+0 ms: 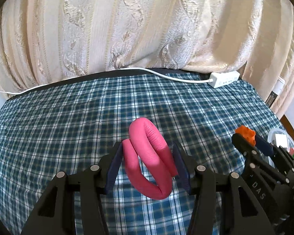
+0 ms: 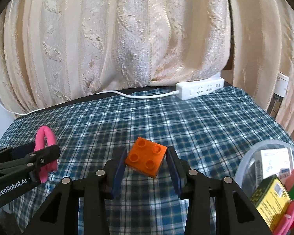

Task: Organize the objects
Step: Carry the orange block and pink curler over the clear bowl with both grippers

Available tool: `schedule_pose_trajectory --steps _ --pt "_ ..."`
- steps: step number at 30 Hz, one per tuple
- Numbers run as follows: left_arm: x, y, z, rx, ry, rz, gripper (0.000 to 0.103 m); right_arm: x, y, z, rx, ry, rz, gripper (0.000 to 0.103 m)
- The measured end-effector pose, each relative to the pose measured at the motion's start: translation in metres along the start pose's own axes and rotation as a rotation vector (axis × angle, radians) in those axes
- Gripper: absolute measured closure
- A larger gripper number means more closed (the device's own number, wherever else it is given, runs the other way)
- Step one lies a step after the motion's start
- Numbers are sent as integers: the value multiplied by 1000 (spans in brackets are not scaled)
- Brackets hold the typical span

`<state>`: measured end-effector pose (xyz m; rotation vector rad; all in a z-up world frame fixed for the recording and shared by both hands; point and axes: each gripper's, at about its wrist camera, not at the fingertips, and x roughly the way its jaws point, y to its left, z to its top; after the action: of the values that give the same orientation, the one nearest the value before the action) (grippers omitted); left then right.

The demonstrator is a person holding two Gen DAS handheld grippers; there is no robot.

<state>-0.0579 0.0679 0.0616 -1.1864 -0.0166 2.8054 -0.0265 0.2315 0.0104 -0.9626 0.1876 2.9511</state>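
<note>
Carrying both loads to the clear round plastic container [image 2: 245,168] at the near right looks like the step in hand. The left gripper [image 1: 147,156] is clamped on a pink, soft, leather-look looped band [image 1: 147,156], lifted above the cloth; the right gripper [image 2: 147,160] pinches an orange four-stud plastic building brick [image 2: 146,159] by two opposite sides, tilted. Since the brick sits nearer the container, it should go in first, lowered past the boxes already inside before the fingers part; the band can follow. The container's depth is hard to judge at the frame's edge. Underneath lies a blue-and-white checked cloth [image 1: 68,127], with a white power strip [image 2: 200,90] and its cable at the far edge against cream patterned curtains [image 2: 127,39].
</note>
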Motion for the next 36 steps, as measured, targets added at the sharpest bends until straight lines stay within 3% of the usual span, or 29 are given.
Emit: schedule_pose_trajectory --steps 22,36 --pt "-16 -46 -15 124 -7 -77 49 -72 -54 -30 124 -26 -17 59" --pt "-26 -120 -24 256 9 -191 49 -127 -149 -50 271 -88 -173 59"
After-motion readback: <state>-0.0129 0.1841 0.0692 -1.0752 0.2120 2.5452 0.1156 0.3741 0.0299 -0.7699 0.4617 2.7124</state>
